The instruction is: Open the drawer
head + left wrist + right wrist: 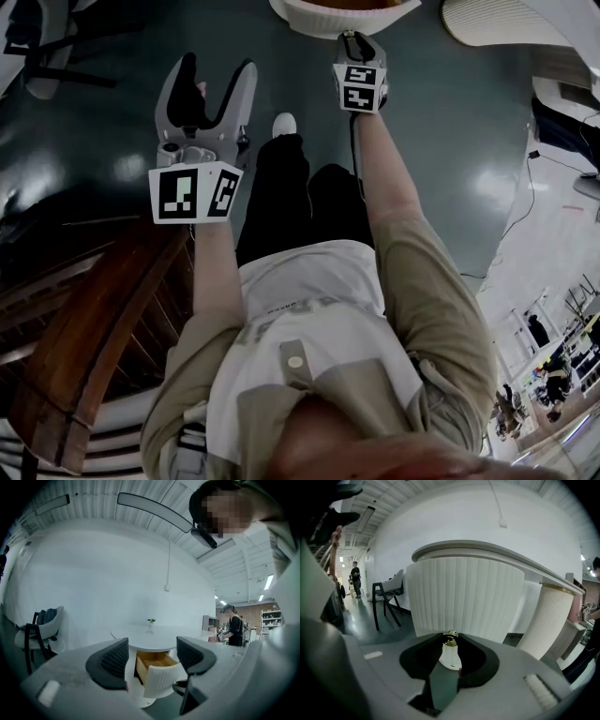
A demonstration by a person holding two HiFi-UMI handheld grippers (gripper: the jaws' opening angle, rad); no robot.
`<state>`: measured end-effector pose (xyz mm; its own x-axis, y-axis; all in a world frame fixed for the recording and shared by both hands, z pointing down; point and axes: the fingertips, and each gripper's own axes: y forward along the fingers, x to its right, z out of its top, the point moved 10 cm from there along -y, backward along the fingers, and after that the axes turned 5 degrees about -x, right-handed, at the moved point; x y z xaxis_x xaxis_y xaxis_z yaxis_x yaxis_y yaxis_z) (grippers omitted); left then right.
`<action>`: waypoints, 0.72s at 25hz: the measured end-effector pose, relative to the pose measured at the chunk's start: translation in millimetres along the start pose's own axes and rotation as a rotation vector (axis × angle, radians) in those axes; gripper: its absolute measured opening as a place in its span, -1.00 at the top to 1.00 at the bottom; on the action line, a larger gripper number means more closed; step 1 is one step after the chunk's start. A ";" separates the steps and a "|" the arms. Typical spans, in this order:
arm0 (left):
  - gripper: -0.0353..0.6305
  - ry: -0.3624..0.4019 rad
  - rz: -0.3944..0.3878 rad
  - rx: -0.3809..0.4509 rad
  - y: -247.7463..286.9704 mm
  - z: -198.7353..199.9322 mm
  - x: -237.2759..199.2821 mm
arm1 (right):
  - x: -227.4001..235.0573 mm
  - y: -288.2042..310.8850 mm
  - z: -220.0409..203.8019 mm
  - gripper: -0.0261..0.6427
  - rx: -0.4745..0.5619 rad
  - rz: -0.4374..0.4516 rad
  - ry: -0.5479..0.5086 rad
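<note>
The drawer (161,680) sat under the round white table (154,638). In your left gripper view it was already pulled well out, its wooden inside showing behind the curved, ribbed front. Your right gripper (450,641) was pinched on the small brass knob (450,638) in the middle of that front, with a pad pressed to either side of it. Your left gripper (152,654) hung apart from the table, its jaws spread and nothing between them.

I judged the knob to be the only sound place to take hold, since the ribbed face was curved and offered no edge. The knob was small, round and polished, so it was likely slippery. A straight pull along the drawer's travel would have suited it better than any sideways tug. The drawer looked light and stiff, a wooden box that should slide easily, though no view showed a stop at its end.
</note>
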<state>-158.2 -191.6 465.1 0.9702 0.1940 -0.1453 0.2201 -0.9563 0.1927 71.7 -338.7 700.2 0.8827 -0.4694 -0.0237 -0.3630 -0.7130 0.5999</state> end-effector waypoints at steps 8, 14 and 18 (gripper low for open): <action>-0.08 -0.013 0.008 -0.014 -11.3 -0.3 0.9 | -1.0 -8.0 -7.4 0.61 -0.015 -0.006 0.005; -0.07 -0.015 0.020 -0.006 -22.7 1.9 4.9 | -2.8 -17.0 -18.6 0.61 -0.012 -0.003 -0.008; -0.07 -0.013 0.026 0.001 -30.3 4.0 11.2 | -5.7 -28.9 -23.5 0.61 -0.037 0.003 0.006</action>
<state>-154.4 -161.3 453.7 0.9742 0.1664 -0.1525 0.1948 -0.9612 0.1954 84.1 -303.1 701.8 0.8833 -0.4686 -0.0171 -0.3548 -0.6917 0.6290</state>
